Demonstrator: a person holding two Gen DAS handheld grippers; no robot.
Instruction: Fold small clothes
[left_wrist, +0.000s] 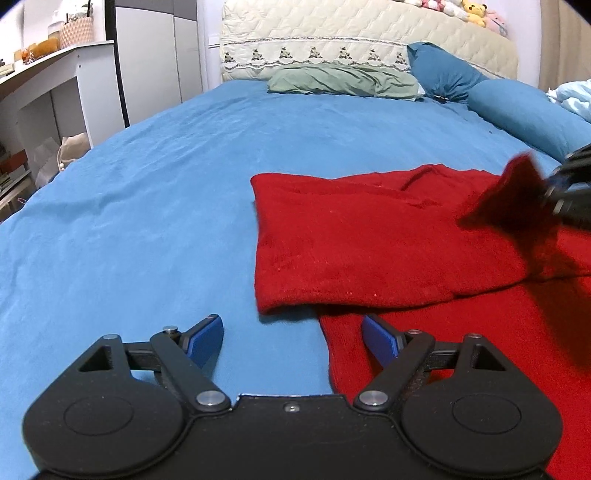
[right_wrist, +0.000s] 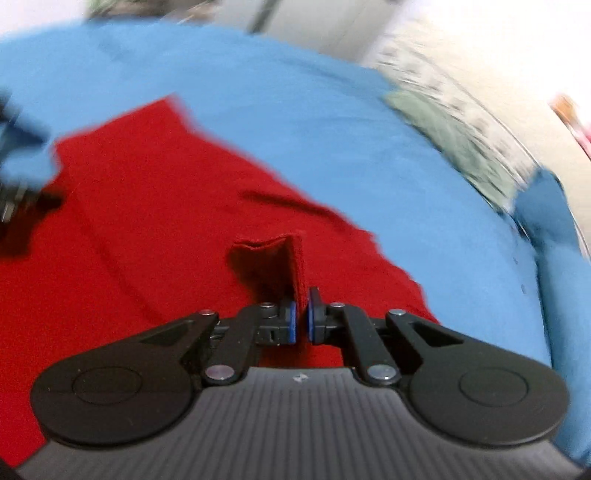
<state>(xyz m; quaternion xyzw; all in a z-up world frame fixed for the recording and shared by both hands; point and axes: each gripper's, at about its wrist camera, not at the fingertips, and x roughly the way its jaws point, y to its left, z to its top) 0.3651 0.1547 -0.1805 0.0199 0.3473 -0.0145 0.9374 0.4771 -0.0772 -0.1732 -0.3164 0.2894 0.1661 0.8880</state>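
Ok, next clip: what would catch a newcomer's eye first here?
The red garment, partly folded, lies bright against the blue bedsheet. The right gripper is shut on a raised flap of it, while the left gripper hangs open at the garment's near edge. Pillows line the headboard behind.

Counting now: one red garment (left_wrist: 369, 236) lying on one bed (left_wrist: 147, 206); two tools showing, left tool (left_wrist: 291, 336), right tool (right_wrist: 302, 314); three pillows, one green pillow (left_wrist: 340, 79), two blue pillows (left_wrist: 443, 72).
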